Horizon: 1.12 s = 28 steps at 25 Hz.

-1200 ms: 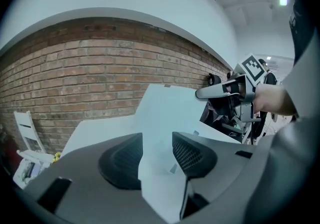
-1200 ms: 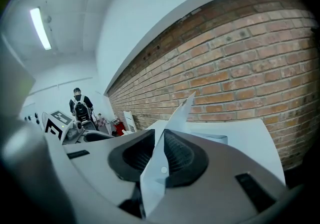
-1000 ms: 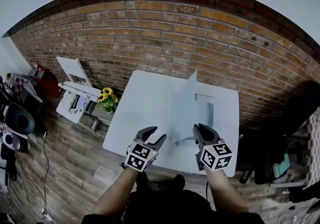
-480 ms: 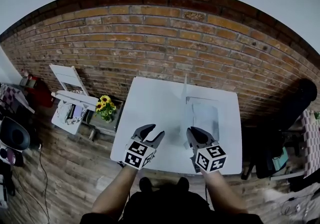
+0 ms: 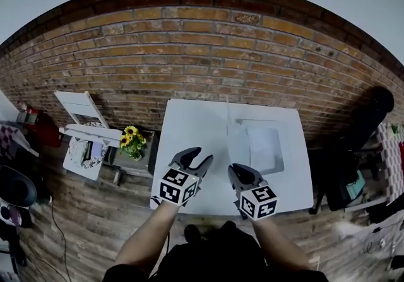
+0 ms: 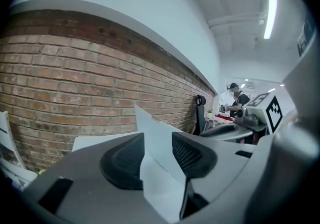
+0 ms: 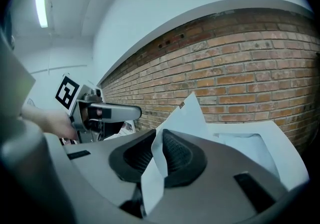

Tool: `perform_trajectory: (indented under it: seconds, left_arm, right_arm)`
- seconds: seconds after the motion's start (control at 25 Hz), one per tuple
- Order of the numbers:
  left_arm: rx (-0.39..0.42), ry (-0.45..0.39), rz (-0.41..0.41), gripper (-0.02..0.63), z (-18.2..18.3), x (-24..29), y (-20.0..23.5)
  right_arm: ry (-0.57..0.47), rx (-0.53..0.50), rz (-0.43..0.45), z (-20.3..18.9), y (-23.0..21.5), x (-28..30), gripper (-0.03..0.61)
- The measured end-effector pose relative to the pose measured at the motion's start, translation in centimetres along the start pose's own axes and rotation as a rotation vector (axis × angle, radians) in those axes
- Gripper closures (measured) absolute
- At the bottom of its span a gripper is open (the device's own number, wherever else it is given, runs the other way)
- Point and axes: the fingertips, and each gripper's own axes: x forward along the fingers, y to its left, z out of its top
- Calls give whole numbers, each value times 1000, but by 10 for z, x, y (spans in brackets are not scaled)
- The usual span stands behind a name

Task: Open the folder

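Right gripper view is showing the right gripper [image 7: 159, 150] pinching the upright cover [image 7: 187, 115] of the folder [image 5: 262, 148] lying on the white table [image 5: 189, 123], jaws opening slightly, left gripper [image 6: 157, 153] hovering with jaws apart, so a firmer pinch and slow leftward swing are looking wisest.

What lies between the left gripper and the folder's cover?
Only bare table, per the head view. The left gripper is open, short of the upright cover that the right gripper pinches.
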Motion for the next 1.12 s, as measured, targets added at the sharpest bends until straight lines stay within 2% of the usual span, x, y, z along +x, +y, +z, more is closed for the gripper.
perform_trajectory:
  seconds: [0.2,0.44,0.64,0.84,0.96,1.12]
  left_arm:
    - [-34,-16,5,428,12,15,2]
    - [-51,-3,9,428,18,41,-5]
    - [29,88,73,428,3,56,-2]
    - [53,79,139,430,0,52,15]
    - [66,109,185,437,-10,45,31]
    - [55,152,243,451,-30,34,49]
  right_arm:
    - [30,-18,20,-9,13,7,515]
    - [55,-56,90,-13,23,14,500]
    - [58,-80,147,-15,30,15,472]
    - [93,-89,239,-30,35,11,391]
    - [120,-53,202,-47,6,2,374]
    - [183,-10,68,-73,-61,-10,368]
